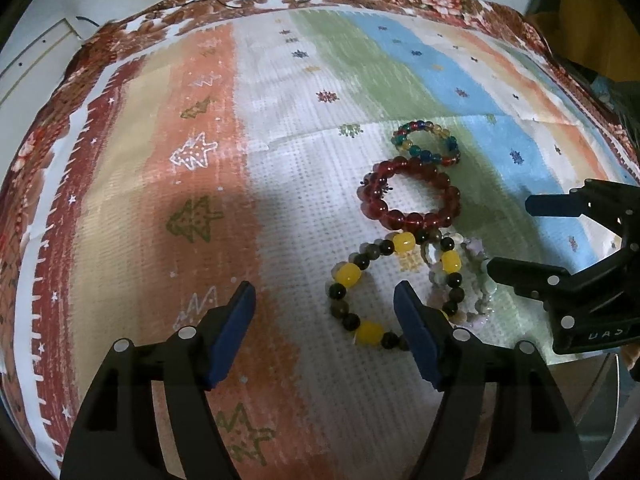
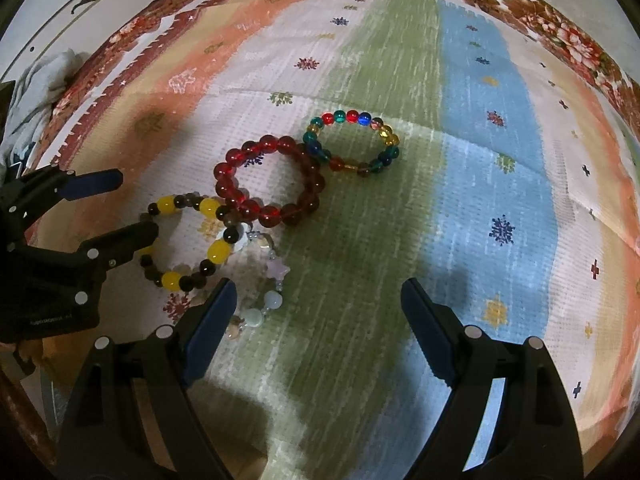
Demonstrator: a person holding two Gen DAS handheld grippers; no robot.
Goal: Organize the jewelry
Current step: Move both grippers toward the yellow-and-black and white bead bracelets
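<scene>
Four bead bracelets lie flat in a chain running away from the grippers across the striped cloth (image 2: 480,128). The red glass-bead bracelet (image 2: 269,181) touches the multicoloured bead bracelet (image 2: 354,144) beyond it and the yellow-and-dark bead bracelet (image 2: 188,240) nearer, beside the pale star-bead bracelet (image 2: 260,296). Left gripper (image 1: 324,316) and right gripper (image 2: 316,308) gape empty.

The left gripper (image 1: 324,308) is matte black plastic, its two angled fingers faced with dark blue ribbed pads (image 1: 234,332) and studded with round silver pivot pins. The right gripper (image 2: 316,304) is built alike: black linkage arms, blue pads (image 2: 210,326), silver pins. Faint pale lettering marks the right gripper's black body in the left wrist view.
</scene>
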